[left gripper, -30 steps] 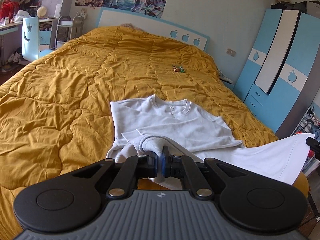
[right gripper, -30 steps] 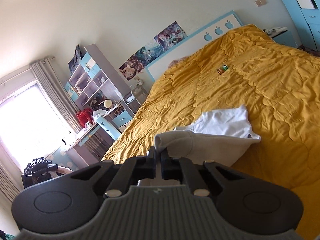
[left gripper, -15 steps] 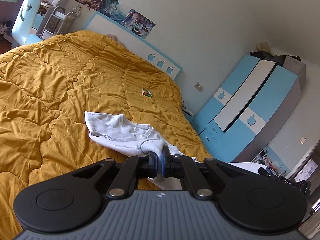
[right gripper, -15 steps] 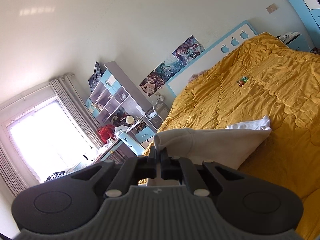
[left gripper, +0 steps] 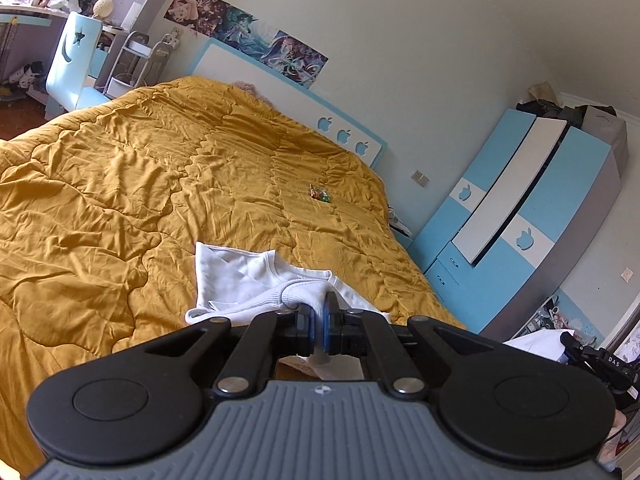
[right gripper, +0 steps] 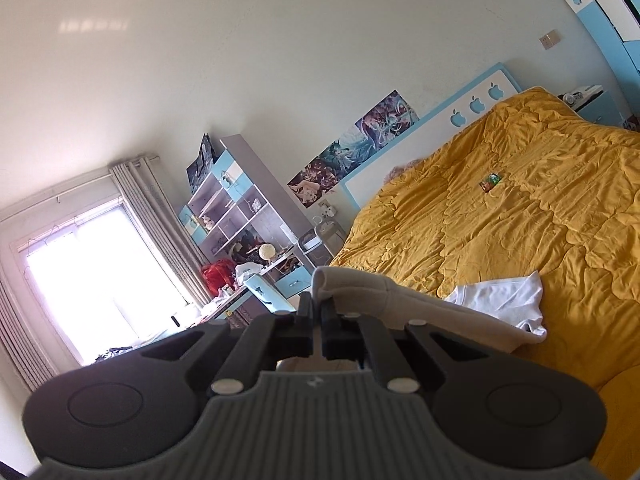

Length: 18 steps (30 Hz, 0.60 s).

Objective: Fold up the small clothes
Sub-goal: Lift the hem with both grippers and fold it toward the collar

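Mustard quilted bed (left gripper: pixel 120 184) below: left gripper (left gripper: pixel 316 320) and right gripper (right gripper: pixel 316 312), both clamped on the white cotton shirt (left gripper: pixel 240 280), should carry it level toward twelve o'clock.

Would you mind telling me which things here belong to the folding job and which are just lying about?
Job:
- white top, pinched at two spots
- left claw, shut on the top
- right claw, shut on the top
- quilt, the folding surface

Lying about:
- small colourful packet on the quilt
- wardrobe
- posters
- chair
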Tool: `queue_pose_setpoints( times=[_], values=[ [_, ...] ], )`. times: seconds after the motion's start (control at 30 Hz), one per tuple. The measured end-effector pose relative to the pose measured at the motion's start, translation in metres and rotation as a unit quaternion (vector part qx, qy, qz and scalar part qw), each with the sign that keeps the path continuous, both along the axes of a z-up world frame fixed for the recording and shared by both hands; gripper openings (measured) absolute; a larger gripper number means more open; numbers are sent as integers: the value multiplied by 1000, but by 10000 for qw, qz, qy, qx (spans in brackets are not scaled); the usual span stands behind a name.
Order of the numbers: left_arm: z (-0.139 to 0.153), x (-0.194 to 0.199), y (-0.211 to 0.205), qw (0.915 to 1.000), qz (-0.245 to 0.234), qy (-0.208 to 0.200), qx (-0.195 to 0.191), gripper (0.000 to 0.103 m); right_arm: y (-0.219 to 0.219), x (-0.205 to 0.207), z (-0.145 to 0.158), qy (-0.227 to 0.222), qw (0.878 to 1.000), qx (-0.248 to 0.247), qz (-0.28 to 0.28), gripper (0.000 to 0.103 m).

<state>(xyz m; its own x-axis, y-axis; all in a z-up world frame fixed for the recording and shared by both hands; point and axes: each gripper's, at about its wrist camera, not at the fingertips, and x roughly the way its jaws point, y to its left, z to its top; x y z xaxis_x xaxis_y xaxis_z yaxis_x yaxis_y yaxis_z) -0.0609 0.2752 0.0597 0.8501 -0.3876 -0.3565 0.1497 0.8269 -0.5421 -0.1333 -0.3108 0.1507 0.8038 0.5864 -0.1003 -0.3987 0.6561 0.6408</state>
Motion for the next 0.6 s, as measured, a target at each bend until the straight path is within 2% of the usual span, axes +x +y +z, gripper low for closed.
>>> queue_pose_setpoints(
  times=[0.17,0.3,0.43,0.6],
  values=[
    [6,34,-3,9999,-47,57,85,4,1,32,2,108,9999,-21,-70,0],
    [5,70,-3,9996,140,52,-257,4,-5,77,-1,281,9992,145,-229,0],
    [7,109,-10,9984,522,195,-72,4,-7,133,-1,447,9981,225,-357,0],
    [6,162,-16,9978,605,273,-9,4,-4,198,-4,681,9961,186,-523,0]
  ],
)
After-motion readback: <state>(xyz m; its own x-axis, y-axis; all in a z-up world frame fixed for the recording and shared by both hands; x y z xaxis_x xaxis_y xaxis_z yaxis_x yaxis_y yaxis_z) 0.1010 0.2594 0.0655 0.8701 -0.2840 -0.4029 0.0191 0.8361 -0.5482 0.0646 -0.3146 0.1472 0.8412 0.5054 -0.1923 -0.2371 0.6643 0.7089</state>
